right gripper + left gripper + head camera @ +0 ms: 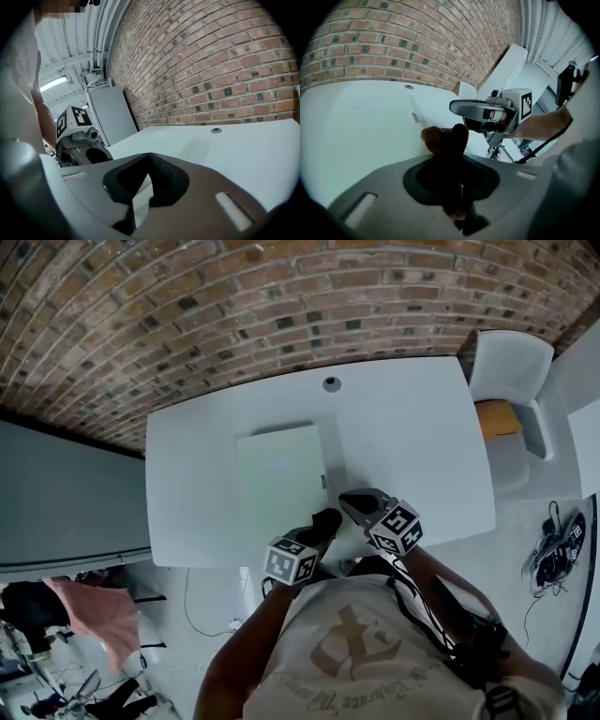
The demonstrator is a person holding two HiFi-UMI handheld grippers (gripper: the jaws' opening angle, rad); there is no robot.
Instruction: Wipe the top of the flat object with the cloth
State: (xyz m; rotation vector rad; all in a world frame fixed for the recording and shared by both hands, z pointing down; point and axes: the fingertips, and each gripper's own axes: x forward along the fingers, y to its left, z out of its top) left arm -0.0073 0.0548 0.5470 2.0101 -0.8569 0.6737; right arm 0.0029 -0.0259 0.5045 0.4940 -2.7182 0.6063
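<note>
Flat object (279, 474): a pale thin panel lying flush on the white table (412, 427), towards the near middle of the top; its upper face is bare and fully exposed in the head view; I see no mark or dirt on it from here.
Cloth (436, 140): a small dark reddish-brown wad, bunched at the jaw tips and bulging out to one side; I judge it is held this way so the wad, not the jaws, meets the panel.
Left gripper (457, 136): clenched on the cloth, which fills the space between the jaws; in the head view it sits at the panel's near right corner, tips angled forward and down; I cannot tell whether the cloth touches the panel yet.
Right gripper (150, 157): jaw tips brought together with nothing between them; it hangs just beside the left one, over bare table to the right of the panel; I judge it is parked there to keep clear of the wiping path.
Step in hand: in my judgement the start of the wipe; the cloth is at the panel's edge and the whole top lies ahead of it.
Next move: I would press the wad flat and sweep away from me across the top; the free hand could pin the panel.
Risk: the panel is light-looking and unfixed, so it may slide on the smooth table under a push.
</note>
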